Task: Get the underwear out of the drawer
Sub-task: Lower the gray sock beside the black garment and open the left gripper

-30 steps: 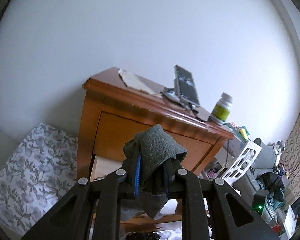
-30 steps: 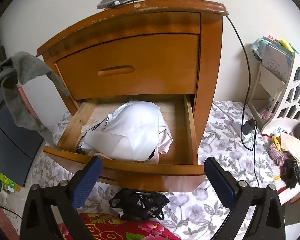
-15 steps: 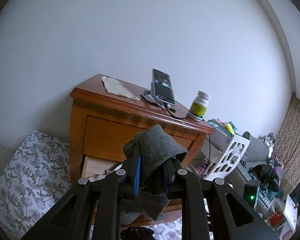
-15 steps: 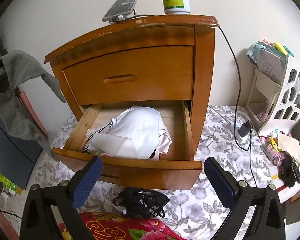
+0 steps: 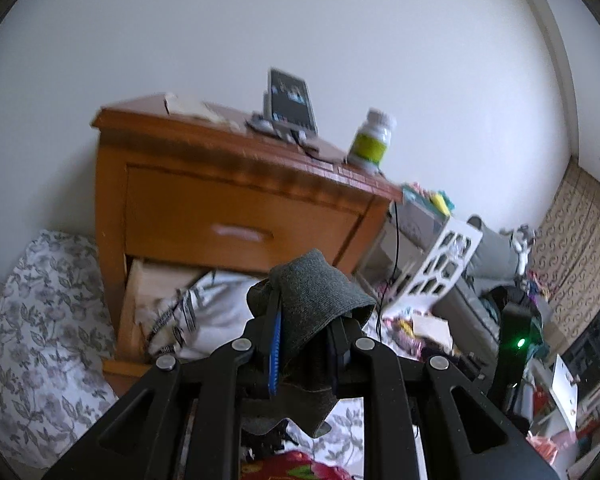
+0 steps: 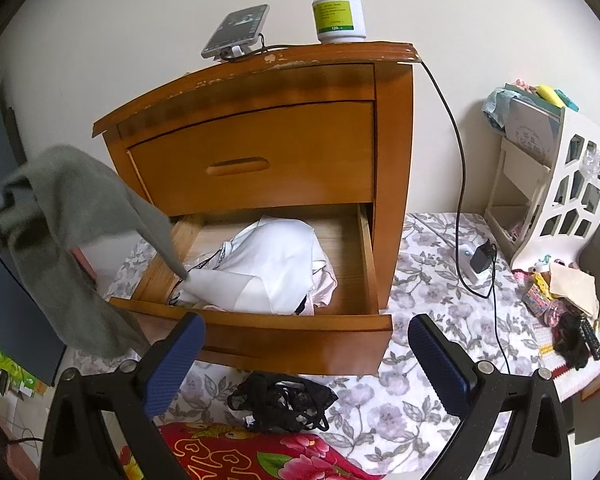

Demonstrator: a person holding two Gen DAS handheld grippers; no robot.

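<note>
— Two drawers in the wooden nightstand [image 6: 260, 152]: the upper one shut, the lower drawer [image 6: 260, 320] pulled out over a floral-print bedsheet [image 6: 432, 248] against a plain white wall [image 5: 300, 40].

— What stands on top?

— A phone [image 6: 236, 32] propped on a stand with its cable, and a white pill bottle [image 6: 338, 8] with a green label. To the right, well past the right gripper's [image 6: 306, 360] fingers, a white cut-out rack [image 6: 560, 184] holds papers and clutter.

— Where is the underwear?

— The grey underwear [image 5: 316, 312] is pinched in the left gripper [image 5: 304, 340], whose blue-padded fingers are nearly closed on it. It droops over them, long axis roughly vertical, one end humped above the fingertips, the other hanging below. From the right wrist it hangs at the left, in front of the drawer's left corner, clear of the drawer.

— And the other fingers?

— Spread wide with nothing between them, just before the drawer front.

— What's inside the drawer?

— White garments [image 6: 268, 264] bundled at the middle, a pinkish piece at their right edge. On the sheet below the drawer, between the right fingers, lies a black lace garment [image 6: 284, 400], beside a red flowered cloth [image 6: 240, 456].
</note>
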